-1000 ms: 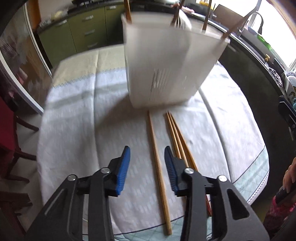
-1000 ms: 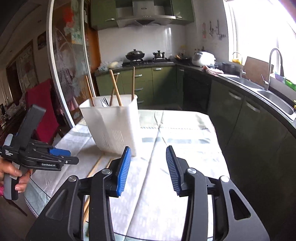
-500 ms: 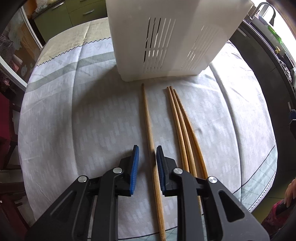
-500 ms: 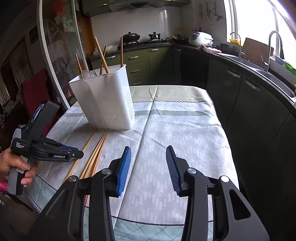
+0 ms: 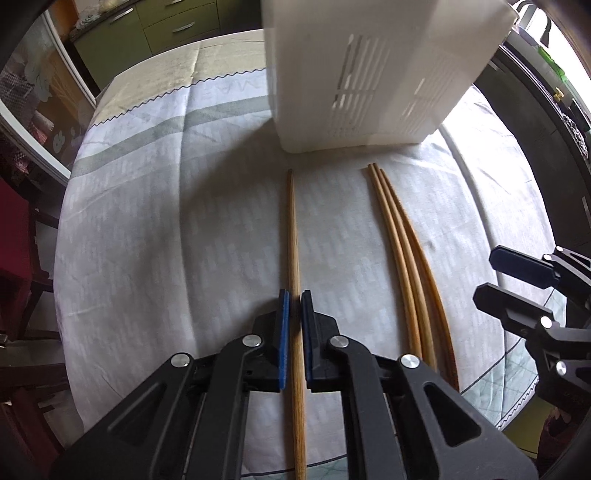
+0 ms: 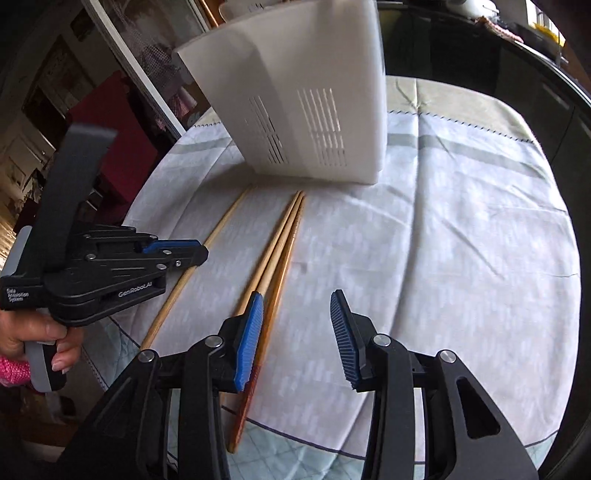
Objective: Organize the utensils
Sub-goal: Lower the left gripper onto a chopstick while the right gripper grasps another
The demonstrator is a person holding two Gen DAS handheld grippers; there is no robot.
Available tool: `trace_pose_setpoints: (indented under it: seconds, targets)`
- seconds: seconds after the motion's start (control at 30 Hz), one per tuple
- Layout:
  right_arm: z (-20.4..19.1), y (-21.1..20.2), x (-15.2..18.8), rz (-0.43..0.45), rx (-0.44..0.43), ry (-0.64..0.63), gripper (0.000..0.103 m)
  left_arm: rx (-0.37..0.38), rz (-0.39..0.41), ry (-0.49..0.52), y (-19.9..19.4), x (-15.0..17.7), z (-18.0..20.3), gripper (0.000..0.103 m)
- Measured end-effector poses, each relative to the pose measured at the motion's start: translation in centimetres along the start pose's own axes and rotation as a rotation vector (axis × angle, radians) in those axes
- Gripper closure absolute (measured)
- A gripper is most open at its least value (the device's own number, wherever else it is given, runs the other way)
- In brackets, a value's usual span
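A white slotted utensil holder [image 5: 369,74] [image 6: 306,110] stands on the cloth-covered table [image 5: 147,221]. In front of it lies a single wooden chopstick [image 5: 293,229] [image 6: 221,225]. My left gripper [image 5: 294,295] [image 6: 201,254] points steeply down and is shut on that chopstick, both blue pads pressing its sides. To its right lie three chopsticks [image 5: 402,240] [image 6: 280,240] bunched together. My right gripper [image 6: 297,306] [image 5: 517,280] hovers over their near ends with its jaws closing. The bunch runs under its left finger [image 6: 251,325], and nothing is pressed between the pads.
A hand [image 6: 33,336] holds the left gripper's handle at the table's near-left edge. A red chair [image 5: 14,229] stands left of the table. Green cabinets [image 5: 166,26] are behind it and a dark counter [image 5: 535,110] runs along the right.
My left gripper sank onto the single chopstick and closed on it. My right gripper tipped downward and swung in over the three chopsticks.
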State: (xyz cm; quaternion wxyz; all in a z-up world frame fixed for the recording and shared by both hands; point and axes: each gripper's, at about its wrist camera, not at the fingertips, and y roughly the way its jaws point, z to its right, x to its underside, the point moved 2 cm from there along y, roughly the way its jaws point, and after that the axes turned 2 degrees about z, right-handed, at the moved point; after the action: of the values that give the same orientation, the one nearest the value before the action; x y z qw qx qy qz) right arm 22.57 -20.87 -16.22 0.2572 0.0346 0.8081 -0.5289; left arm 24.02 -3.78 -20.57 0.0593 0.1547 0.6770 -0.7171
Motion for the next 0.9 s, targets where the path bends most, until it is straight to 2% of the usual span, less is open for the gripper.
trace_pose_setpoints:
  seconds: [0.1,0.43,0.87,0.9]
  targets:
    - [-0.6,1.6,-0.5,-0.044,0.003,0.000,0.071,0.002,0.004,-0.013,-0.2,0.2,-0.9,0.096]
    - [-2.8,4.4,-1.2,-0.109,0.100,-0.060,0.077,0.007,0.017,-0.015,-0.4,0.7,-1.6,0.096]
    - [-5.1,7.7,-3.2,-0.114,0.220,-0.121,0.080,-0.030,-0.008,-0.001,-0.1,0.4,-1.5,0.096]
    - [-5.3,7.8,-3.2,-0.113,0.225,-0.126,0.084,-0.032,-0.010,-0.001,-0.1,0.3,-1.4,0.096]
